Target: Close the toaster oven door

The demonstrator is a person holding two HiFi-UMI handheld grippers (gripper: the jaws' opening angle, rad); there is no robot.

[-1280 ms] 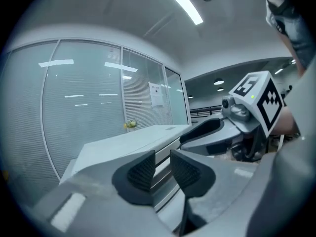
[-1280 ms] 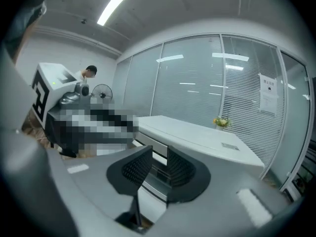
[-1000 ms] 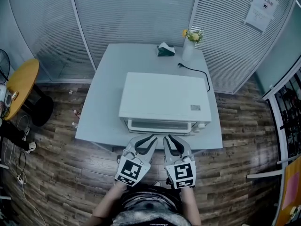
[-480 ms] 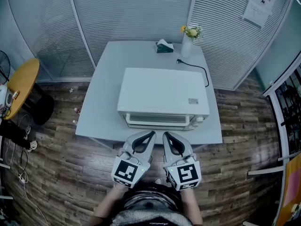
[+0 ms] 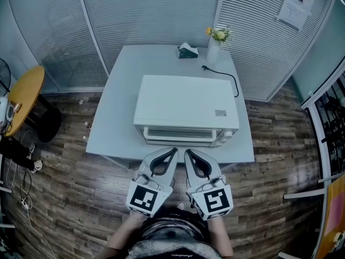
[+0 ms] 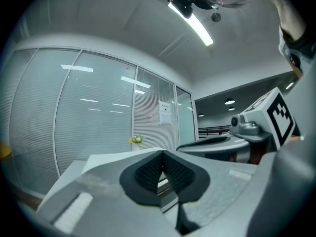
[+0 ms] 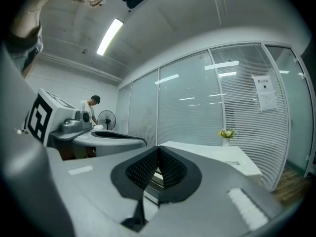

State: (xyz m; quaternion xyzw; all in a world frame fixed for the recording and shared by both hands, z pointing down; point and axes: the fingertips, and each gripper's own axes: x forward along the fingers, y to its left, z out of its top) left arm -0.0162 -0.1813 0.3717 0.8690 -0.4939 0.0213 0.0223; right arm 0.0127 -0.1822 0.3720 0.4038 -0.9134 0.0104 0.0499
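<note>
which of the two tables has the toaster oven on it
The pale rectangular table in the middle carries the white toaster oven. The round yellow table stands apart at the left edge of the head view.

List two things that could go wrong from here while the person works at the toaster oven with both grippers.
1. The left gripper and right gripper are shut, empty and side by side; they may knock each other in front of the toaster oven.
2. A hard push could slide the oven back toward the cord and flower vase behind it.
</note>
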